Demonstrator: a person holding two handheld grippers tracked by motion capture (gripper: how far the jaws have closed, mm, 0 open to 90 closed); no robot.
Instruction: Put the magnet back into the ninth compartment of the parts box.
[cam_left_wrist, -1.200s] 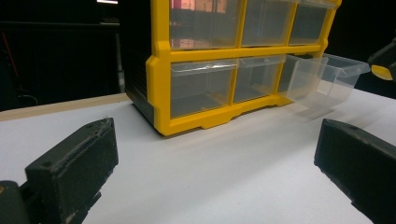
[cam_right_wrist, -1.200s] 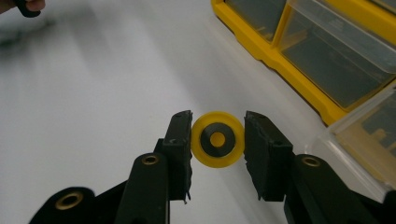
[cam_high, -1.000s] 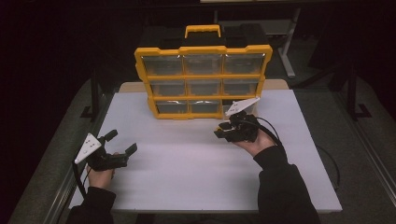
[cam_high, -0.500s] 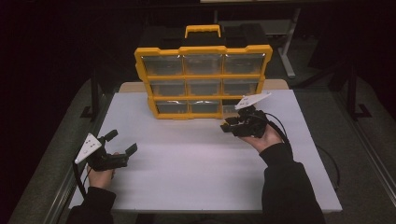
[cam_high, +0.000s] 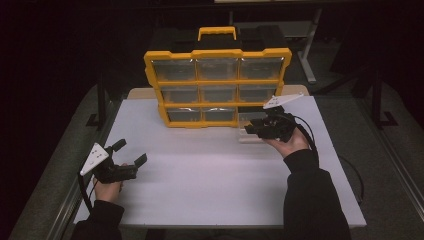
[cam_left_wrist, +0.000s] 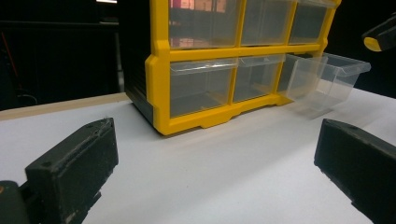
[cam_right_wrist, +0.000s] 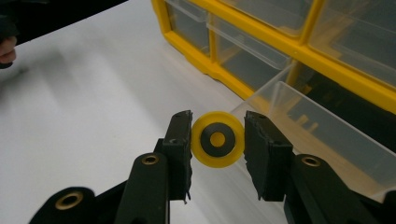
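Wheel (cam_right_wrist: 217, 139) clamped between right gripper's (cam_right_wrist: 217, 140) fingers (cam_right_wrist: 180, 140)

Dim, dark surroundings; the white table (cam_high: 210, 185) is evenly lit, with slightly soft detail.

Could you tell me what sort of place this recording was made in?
Probably a workshop or lab test bench: a plain white table in a dark room, a yellow parts organizer with clear drawers, and metal-framed furniture behind it.
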